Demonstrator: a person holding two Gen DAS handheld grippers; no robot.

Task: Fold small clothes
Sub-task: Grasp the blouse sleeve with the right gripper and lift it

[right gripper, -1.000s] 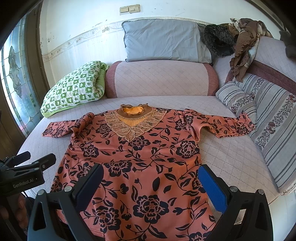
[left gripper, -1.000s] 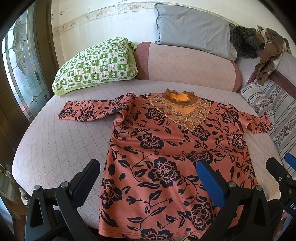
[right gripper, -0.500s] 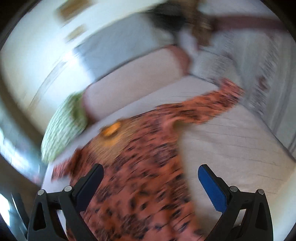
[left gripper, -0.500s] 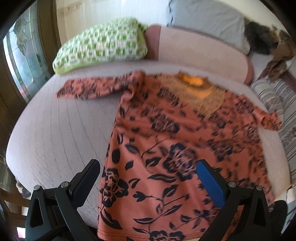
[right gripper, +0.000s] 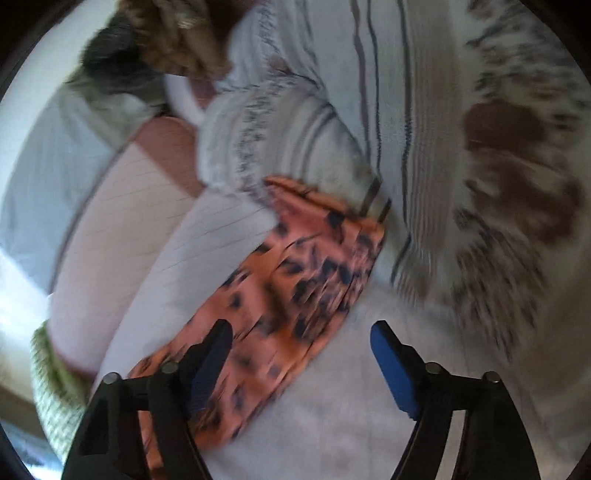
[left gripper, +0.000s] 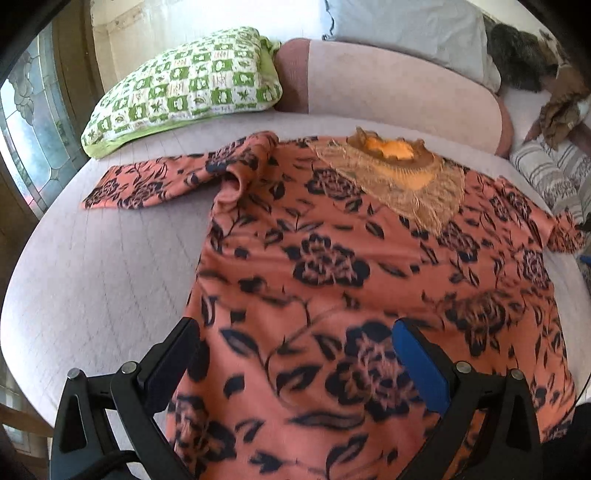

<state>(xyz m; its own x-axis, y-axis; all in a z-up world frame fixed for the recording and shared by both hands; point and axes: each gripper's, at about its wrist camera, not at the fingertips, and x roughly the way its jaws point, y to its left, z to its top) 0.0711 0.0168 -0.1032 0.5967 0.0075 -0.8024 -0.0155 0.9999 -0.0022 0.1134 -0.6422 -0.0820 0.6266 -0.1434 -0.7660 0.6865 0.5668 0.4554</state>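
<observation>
A salmon blouse with black flowers (left gripper: pixel 332 266) lies flat, front up, on the pale quilted bed (left gripper: pixel 92 280). Its lace collar (left gripper: pixel 399 173) points to the far side and both sleeves spread out. My left gripper (left gripper: pixel 295 358) is open and empty above the blouse's lower left part. My right gripper (right gripper: pixel 301 356) is open and empty, tilted, just above the end of the blouse's right sleeve (right gripper: pixel 295 277), which lies against a striped cushion (right gripper: pixel 288 140). The right view is blurred.
A green checked pillow (left gripper: pixel 184 88) lies at the far left, a pink bolster (left gripper: pixel 388 88) and a grey pillow (left gripper: pixel 406 26) behind the blouse. Striped cushions (left gripper: pixel 546 173) and a heap of brown clothes (left gripper: pixel 554 107) are at the right. A window (left gripper: pixel 33 122) stands left.
My left gripper has moved forward over the blouse's lower part. My right gripper has swung right and rolled, from the blouse's hem to its right sleeve end. Both stay open.
</observation>
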